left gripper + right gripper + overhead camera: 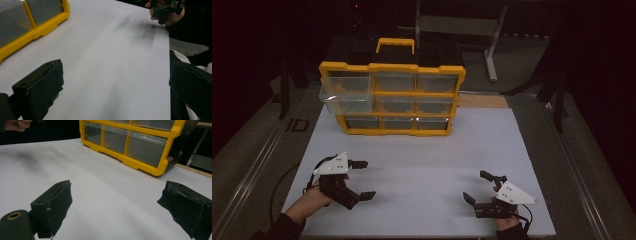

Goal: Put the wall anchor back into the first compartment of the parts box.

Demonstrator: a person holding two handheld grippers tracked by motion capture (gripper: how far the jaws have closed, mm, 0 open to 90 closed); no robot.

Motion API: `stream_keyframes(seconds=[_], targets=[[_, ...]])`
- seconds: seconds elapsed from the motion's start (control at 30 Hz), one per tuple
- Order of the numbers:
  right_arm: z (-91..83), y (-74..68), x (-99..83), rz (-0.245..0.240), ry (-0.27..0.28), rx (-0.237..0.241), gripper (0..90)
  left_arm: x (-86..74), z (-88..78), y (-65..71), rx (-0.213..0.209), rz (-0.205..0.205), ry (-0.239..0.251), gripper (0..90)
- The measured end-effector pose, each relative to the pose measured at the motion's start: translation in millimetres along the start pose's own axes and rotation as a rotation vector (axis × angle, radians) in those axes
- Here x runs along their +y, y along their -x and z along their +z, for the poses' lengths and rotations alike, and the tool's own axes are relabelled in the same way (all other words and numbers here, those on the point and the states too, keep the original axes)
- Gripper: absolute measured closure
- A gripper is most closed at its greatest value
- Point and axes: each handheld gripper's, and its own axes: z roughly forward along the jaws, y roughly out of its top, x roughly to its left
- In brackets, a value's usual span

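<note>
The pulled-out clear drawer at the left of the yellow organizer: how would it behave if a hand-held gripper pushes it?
The clear drawer would probably slide back easily, since it juts from the yellow organizer. It looks empty, so likely light. Its thin plastic may flex if squeezed.

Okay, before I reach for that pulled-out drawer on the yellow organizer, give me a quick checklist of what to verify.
1. Left gripper open: ok, jaws wide apart and holding nothing.
2. Right gripper open: ok, jaws apart and holding nothing.
3. White tabletop bare between the grippers and the yellow organizer: ok.
4. Organizer upright, drawer fronts facing you: ok.
5. Pulled-out drawer at upper left sticks out past the frame: ok to reach.
6. Drawer contents: cannot tell, too dim.
</note>
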Motion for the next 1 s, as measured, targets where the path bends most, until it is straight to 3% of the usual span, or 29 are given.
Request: stream_keyframes(seconds=[0.23, 0.53, 0.77, 1.0], targets=[[-0.1, 0.0, 0.0, 0.001, 0.0, 0.0, 8.6, -18.7, 11.1, 3.4, 0.017, -0.021, 0.017, 0.0], [0.0, 0.2, -0.6, 0.002, -0.002, 0.0, 8.6, -36.0, 21.3, 3.2, 0.07, -0.048, 0.037, 0.0], [-0.5, 0.4, -0.8, 0.003, -0.001, 0.002, 8.6, -43.5, 24.0, 0.9, 0.125, -0.069, 0.037, 0.0], [0.8, 0.1, -2.2, -0.002, -0.015, -0.004, 8.6, -44.6, 29.5, 1.2, 0.146, -0.064, 0.025, 0.0]])
